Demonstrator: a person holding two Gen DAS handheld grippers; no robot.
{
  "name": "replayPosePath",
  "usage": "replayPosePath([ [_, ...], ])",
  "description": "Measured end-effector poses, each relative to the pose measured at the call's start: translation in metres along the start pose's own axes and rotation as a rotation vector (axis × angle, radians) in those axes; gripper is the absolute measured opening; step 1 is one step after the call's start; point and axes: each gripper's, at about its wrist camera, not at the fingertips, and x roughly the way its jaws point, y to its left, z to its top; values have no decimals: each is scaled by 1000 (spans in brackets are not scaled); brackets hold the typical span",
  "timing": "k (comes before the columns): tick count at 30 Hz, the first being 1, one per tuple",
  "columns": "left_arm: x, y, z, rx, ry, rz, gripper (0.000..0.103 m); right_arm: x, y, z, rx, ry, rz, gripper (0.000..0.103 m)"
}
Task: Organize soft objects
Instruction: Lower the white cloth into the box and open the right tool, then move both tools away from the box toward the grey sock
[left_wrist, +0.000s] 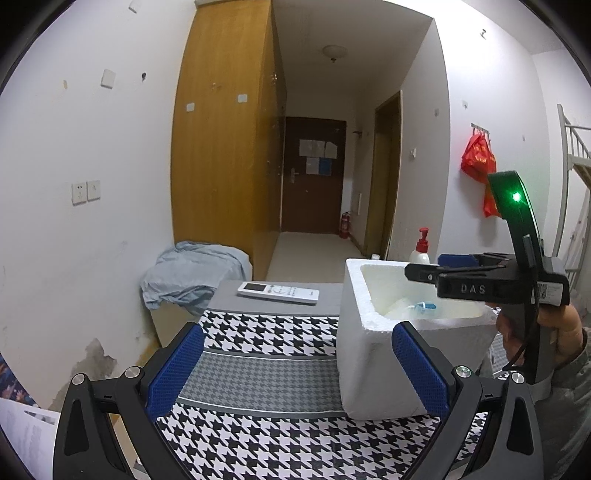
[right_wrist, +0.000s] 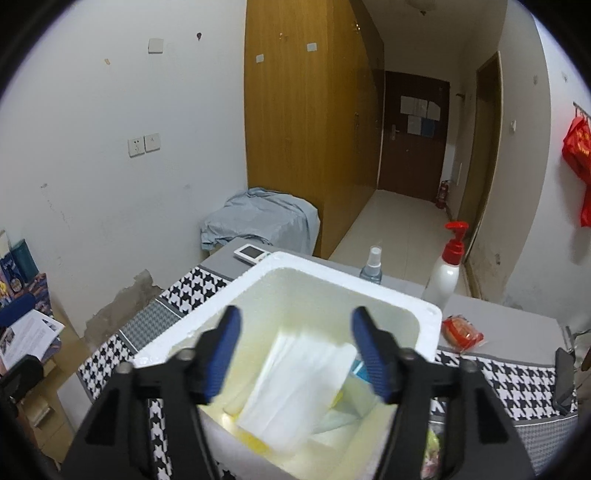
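- The right gripper (right_wrist: 295, 350) is hovering over the white foam box (right_wrist: 424, 306) at lower centre, jaws standing wide with nothing between them.
- A blurred white soft packet (right_wrist: 295, 384) is lying inside the box, below the jaws.
- The left gripper (left_wrist: 295, 365) is pointing along the houndstooth table (left_wrist: 266, 332), jaws wide and empty, beside the box's left wall.
- A red snack packet (right_wrist: 461, 332) is lying right of the box.

A dormitory-style room: a tall wooden wardrobe (left_wrist: 221, 140) stands against the white wall, a corridor runs to a dark entrance door (left_wrist: 314, 173), a bunk-bed ladder (left_wrist: 574, 155) rises at right, and a fire extinguisher (left_wrist: 345, 224) sits beside the door.
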Motion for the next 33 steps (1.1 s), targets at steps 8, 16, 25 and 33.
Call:
replayPosePath([
  [8,1,-2,1,7,1,-1,102,-13,0,-3,2,-21,30,86],
  [16,0,-11,0,13,4,-7,102,-36,-6,-4,14,-61,43,90],
  [25,-7,-21,4,-5,-3,-30,102,-63,-15,-11,21,-102,36,92],
  [33,-7,-45,5,16,7,-91,102,-98,-27,-23,31,-148,9,92],
])
